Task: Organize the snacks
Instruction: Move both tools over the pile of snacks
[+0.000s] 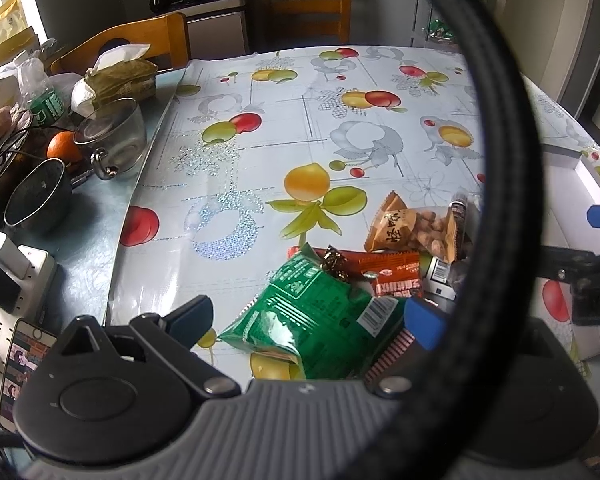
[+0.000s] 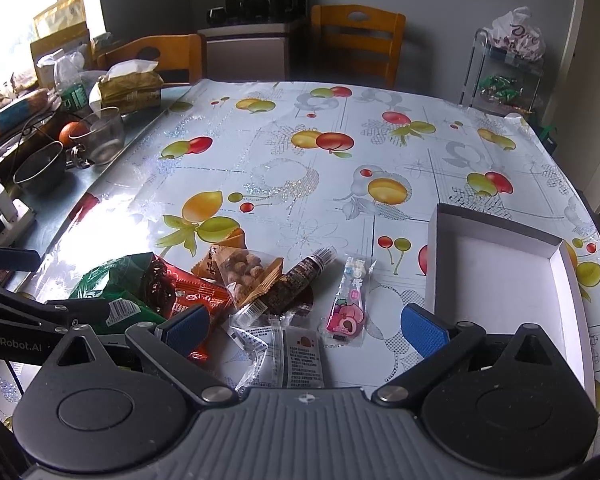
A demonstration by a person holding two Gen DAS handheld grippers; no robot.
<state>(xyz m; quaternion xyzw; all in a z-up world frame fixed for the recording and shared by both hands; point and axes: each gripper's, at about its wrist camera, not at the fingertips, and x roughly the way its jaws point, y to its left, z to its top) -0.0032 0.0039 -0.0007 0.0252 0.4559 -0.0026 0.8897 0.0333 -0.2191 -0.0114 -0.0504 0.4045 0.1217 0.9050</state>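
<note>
Snacks sit heaped at the near edge of the counter (image 2: 340, 152), within easy reach of both tools; white box (image 2: 500, 264) lies open and empty to the right of the pile, likely the destination. Left gripper (image 1: 306, 316) spread wide, holding nothing, poised just above the green bag (image 1: 312, 316), which lies between its pads, so that looks like the first pick. Right gripper (image 2: 304, 326) also spread, empty, hovering over the clear packet (image 2: 296, 356) and just beside the pink candy pack (image 2: 350, 304). Peanut pack (image 2: 244, 276), red wrapper (image 2: 196, 300) and dark tube (image 2: 296, 280) overlap in the heap, so pulling one may drag others. A thick black cable (image 1: 496, 160) crosses the left view, hiding part of the pile. Nothing boxed yet.
</note>
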